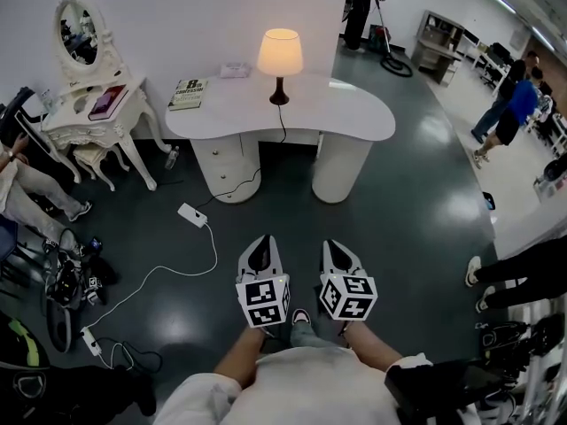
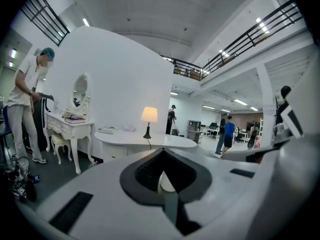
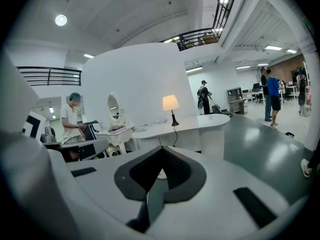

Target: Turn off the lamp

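Left gripper (image 1: 260, 253) and right gripper (image 1: 337, 257), both closed on nothing, are well short of the table (image 1: 354, 113), where the lit lamp (image 1: 280, 56) stands mid-top; risk: a clumsy closed-jaw poke tips it or snags its cord (image 1: 283, 124).

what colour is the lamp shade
The lamp shade is a pale orange-cream and glows, since it is lit. It shows best in the head view.
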`<action>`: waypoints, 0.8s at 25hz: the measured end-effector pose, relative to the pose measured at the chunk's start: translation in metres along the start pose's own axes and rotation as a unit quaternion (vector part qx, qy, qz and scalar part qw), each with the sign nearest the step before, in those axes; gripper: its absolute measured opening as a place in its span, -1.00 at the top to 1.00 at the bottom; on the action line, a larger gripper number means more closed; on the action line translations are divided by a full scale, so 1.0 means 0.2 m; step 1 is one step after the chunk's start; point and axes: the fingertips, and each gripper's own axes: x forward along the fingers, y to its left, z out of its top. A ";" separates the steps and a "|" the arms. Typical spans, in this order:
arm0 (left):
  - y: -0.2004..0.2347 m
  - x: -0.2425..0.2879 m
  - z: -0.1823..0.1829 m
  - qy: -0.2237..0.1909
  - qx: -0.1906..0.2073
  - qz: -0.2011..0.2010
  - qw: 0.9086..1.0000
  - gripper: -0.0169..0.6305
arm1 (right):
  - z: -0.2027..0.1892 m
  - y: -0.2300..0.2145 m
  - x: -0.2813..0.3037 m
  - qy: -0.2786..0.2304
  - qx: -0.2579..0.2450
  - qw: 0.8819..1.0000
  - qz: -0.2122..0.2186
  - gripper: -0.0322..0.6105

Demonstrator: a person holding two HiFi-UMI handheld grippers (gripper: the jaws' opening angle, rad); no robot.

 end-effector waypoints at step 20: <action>-0.04 0.52 0.13 0.007 0.015 0.040 0.999 0.96 | 0.21 -0.28 0.47 0.018 -0.004 0.999 0.036 0.90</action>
